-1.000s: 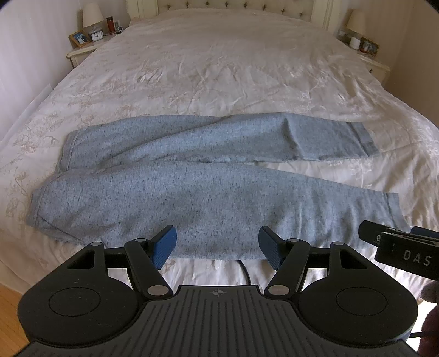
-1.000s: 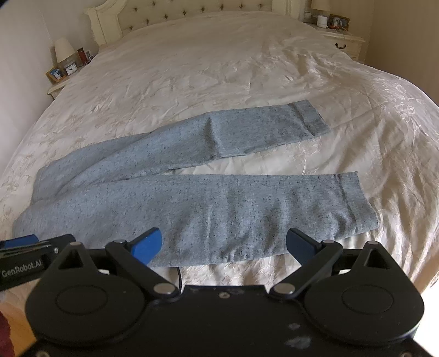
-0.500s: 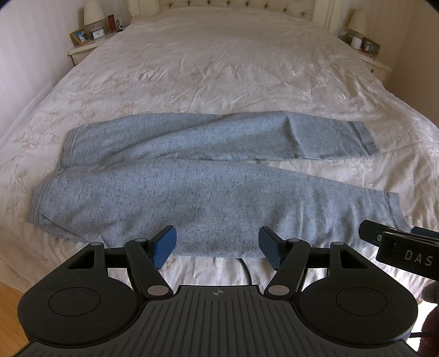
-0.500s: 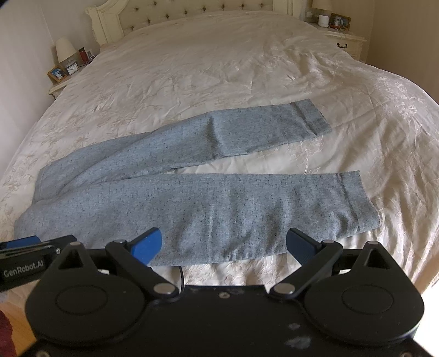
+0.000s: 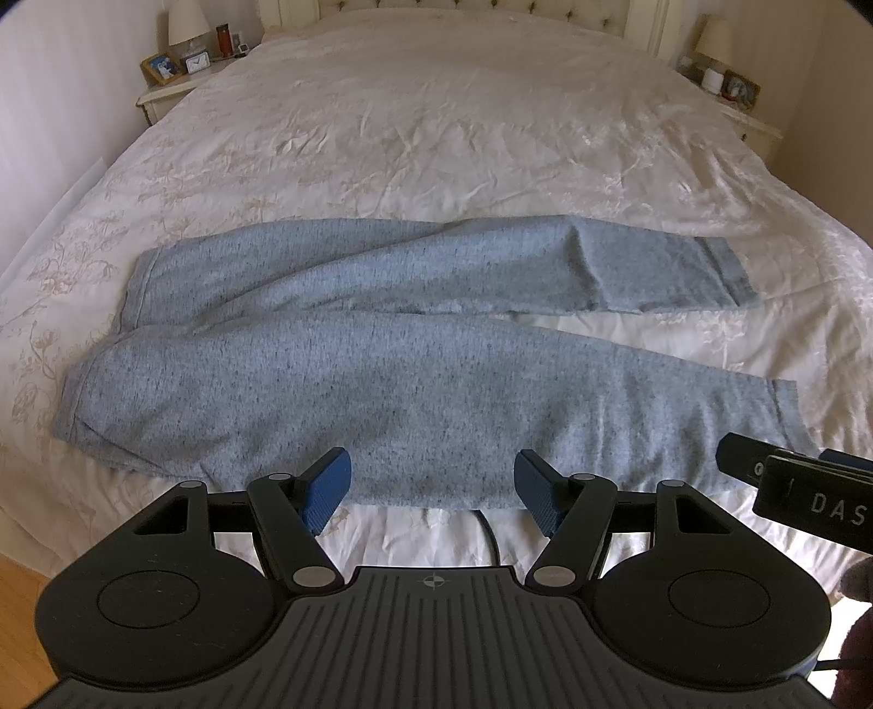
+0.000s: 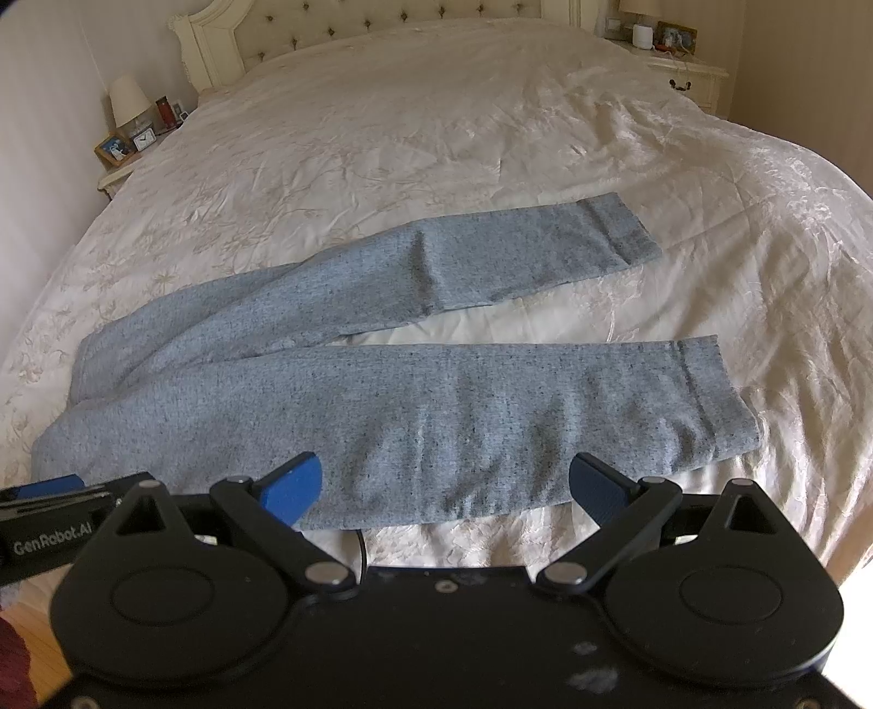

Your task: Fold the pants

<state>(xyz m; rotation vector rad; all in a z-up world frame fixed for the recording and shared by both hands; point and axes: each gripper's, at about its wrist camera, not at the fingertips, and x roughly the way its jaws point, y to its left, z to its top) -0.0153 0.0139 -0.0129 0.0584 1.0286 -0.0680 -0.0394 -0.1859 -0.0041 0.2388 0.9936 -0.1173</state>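
Observation:
Grey-blue sweatpants (image 5: 382, 371) lie flat across the near part of the bed, waistband to the left, the two legs spread apart toward the right with cuffs at the far right. The right wrist view shows the same pants (image 6: 436, 403). My left gripper (image 5: 434, 488) hovers open over the near edge of the front leg, nothing between its blue pads. My right gripper (image 6: 444, 488) is also open and empty, above the near edge of that leg further toward the cuff. The right gripper's side (image 5: 791, 485) shows at the left view's right edge.
The pants rest on a cream embroidered bedspread (image 5: 436, 136) with a tufted headboard (image 6: 382, 22) at the far end. Nightstands with lamps and frames stand on the left (image 5: 174, 76) and right (image 5: 731, 92). Wooden floor (image 5: 22, 594) shows below the bed's near edge.

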